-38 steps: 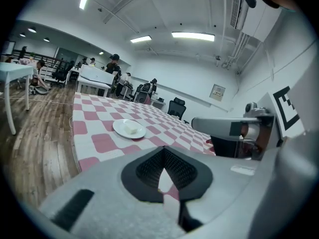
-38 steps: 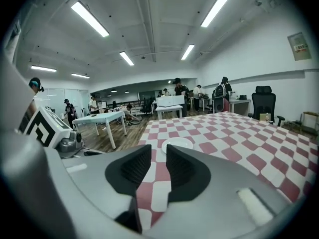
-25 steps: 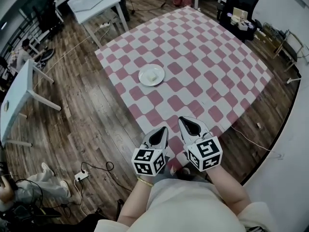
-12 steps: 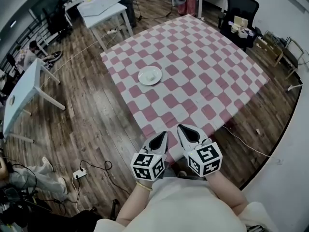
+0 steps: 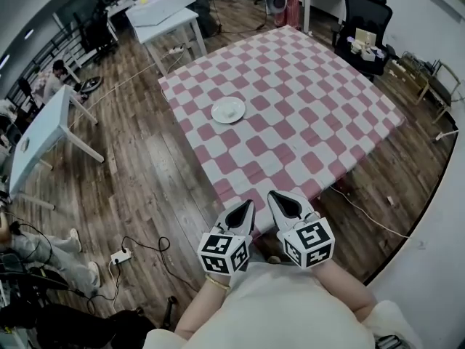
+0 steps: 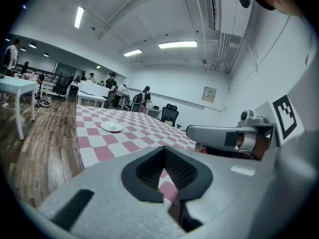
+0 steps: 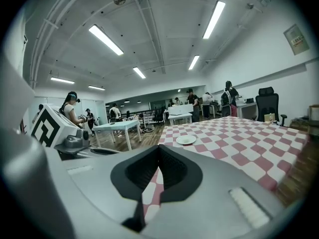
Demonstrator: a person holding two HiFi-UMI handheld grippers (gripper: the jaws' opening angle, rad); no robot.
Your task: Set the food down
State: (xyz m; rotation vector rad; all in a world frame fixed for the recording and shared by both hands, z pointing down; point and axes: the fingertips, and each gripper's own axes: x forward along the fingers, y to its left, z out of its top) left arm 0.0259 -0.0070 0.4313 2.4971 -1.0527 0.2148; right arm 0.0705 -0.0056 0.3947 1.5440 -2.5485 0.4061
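While the plate (image 5: 217, 113) with food (image 5: 229, 108) is sitting on the checkered surface (image 5: 312, 122), I am holding left gripper (image 5: 243, 208) and right gripper (image 5: 285, 202) closed, empty.

The food (image 5: 228, 108) on the plate (image 5: 236, 115): a pale lump, too small to name in any view. Head view: near edge of the checked surface (image 5: 305, 93) partly covered by left tool (image 5: 246, 204) and right tool (image 5: 277, 195). Forearms (image 5: 205, 304) cut off at the bottom edge. People (image 7: 228, 93) beyond the surface's far edge are tiny and indistinct.
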